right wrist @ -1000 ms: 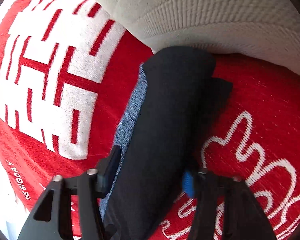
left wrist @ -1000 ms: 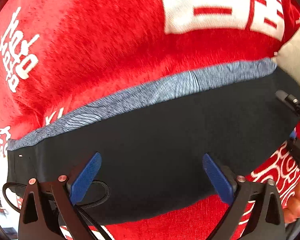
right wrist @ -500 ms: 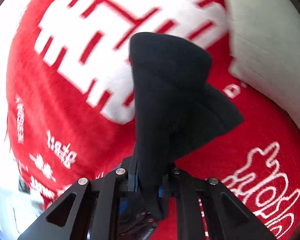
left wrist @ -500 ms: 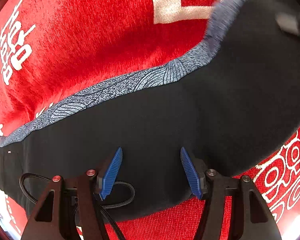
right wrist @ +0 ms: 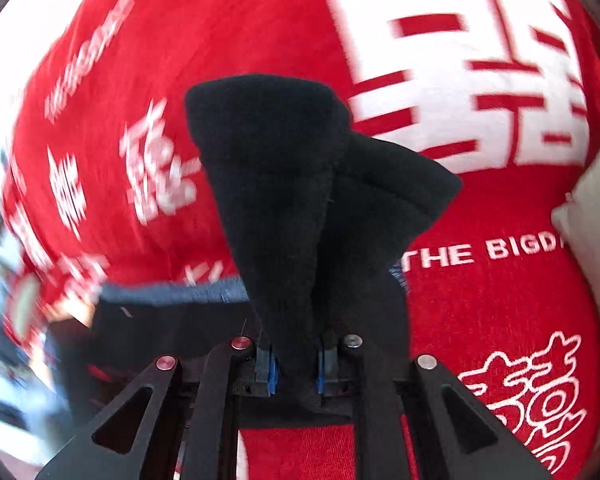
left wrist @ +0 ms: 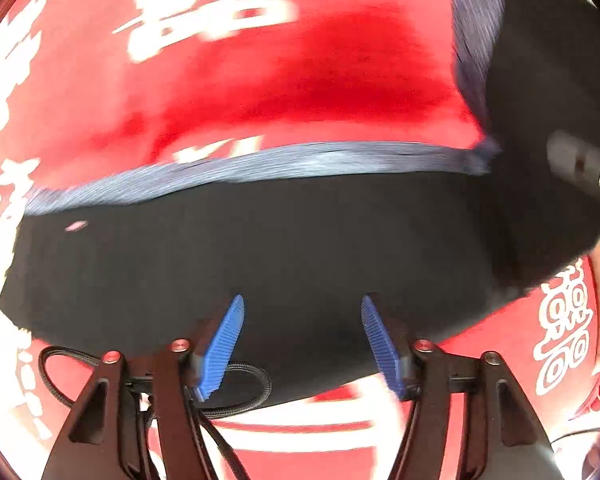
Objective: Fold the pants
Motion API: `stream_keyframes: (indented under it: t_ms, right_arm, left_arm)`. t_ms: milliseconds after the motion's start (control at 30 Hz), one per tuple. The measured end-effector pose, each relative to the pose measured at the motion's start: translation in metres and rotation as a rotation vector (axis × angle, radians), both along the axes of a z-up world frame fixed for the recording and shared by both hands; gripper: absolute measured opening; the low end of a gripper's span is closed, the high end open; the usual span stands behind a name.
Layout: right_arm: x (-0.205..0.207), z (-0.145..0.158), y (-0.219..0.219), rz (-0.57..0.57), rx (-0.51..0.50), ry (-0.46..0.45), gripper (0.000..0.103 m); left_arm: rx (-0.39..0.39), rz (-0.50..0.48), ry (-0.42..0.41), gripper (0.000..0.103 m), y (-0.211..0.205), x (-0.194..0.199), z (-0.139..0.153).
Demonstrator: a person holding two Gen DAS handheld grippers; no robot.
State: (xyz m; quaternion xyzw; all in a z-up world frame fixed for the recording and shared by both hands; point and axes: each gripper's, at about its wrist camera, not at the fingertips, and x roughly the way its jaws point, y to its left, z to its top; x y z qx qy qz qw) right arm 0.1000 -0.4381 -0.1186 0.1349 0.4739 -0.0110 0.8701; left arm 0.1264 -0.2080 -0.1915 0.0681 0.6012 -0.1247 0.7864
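Black pants (left wrist: 260,248) with a blue patterned side stripe (left wrist: 260,160) lie on a red blanket (left wrist: 300,80). My left gripper (left wrist: 302,312) is open over the pants' near edge, blue pads (left wrist: 224,344) apart and holding nothing. My right gripper (right wrist: 294,364) is shut on the leg end of the pants (right wrist: 276,184), which stands up bunched between the jaws, lifted off the blanket (right wrist: 500,320). That lifted end shows at the right of the left wrist view (left wrist: 540,120), curled over the rest. The stripe also shows in the right wrist view (right wrist: 180,292).
The red blanket carries large white characters (right wrist: 480,60) and the words "THE BIGDA" (right wrist: 480,252). A white knit pillow (right wrist: 596,200) lies at the right edge. A black drawstring cord (left wrist: 244,396) loops by the left gripper.
My right gripper closed on the leg end, lifted it and carried it leftward over the pants, away from the pillow. My left gripper narrowed from wide open but stays open.
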Motion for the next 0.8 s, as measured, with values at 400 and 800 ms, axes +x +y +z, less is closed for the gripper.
stream_keyframes:
  t_ms: [400, 800]
  right_arm:
    - [-0.006, -0.109, 0.201, 0.291, -0.722, 0.137, 0.058]
    - [-0.049, -0.047, 0.112, 0.079, -0.319, 0.217, 0.059]
  left_arm:
    - [0.015, 0.084, 0.002, 0.083, 0.113, 0.050, 0.000]
    - [-0.190, -0.167, 0.054, 0.083, 0.010, 0.051, 0.030]
